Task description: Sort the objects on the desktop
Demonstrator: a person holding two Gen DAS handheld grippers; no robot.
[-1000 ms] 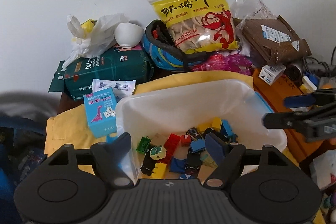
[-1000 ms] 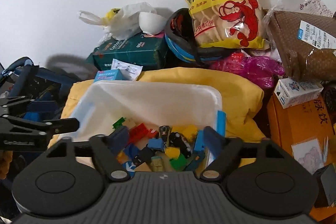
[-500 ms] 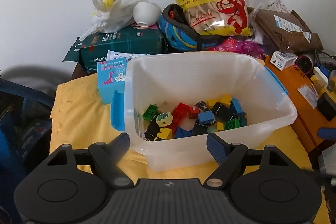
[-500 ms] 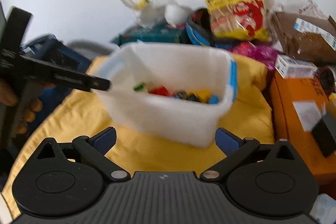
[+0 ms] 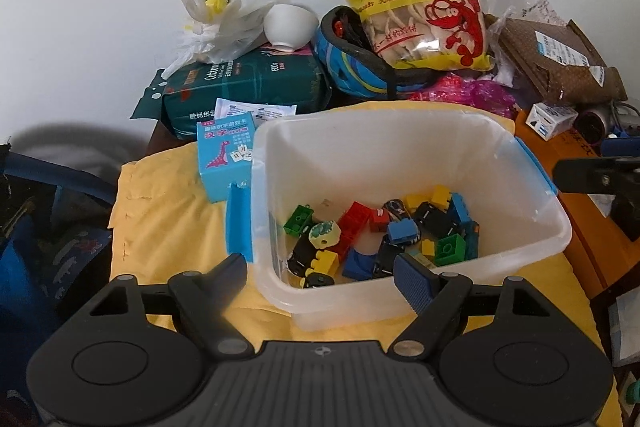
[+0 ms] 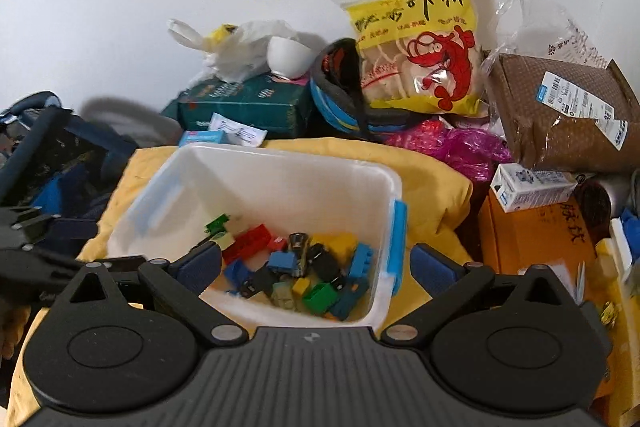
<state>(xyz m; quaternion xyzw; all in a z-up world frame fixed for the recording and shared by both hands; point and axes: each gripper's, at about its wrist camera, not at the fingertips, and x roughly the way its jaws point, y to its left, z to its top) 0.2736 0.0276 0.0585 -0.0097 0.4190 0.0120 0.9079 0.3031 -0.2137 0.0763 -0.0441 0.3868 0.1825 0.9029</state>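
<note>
White wall backs a cluttered table draped in yellow cloth [image 5: 168, 203]. On the cloth sits a clear plastic bin [image 5: 400, 147] with toy bricks [image 6: 296, 267] heaped on its floor. Both grippers, left [image 5: 320, 269] and right [image 6: 316, 265], hover over its near rim, fingers spread wide, empty; the right's jaws have just been opening.

Place: a home, cluttered corner by a white wall
Signs: snack bag [image 5: 416, 15], toy bricks [image 5: 384, 231] in tub [image 5: 400, 131], tissue pack [image 5: 248, 87], bowl [image 5: 289, 27]
</note>
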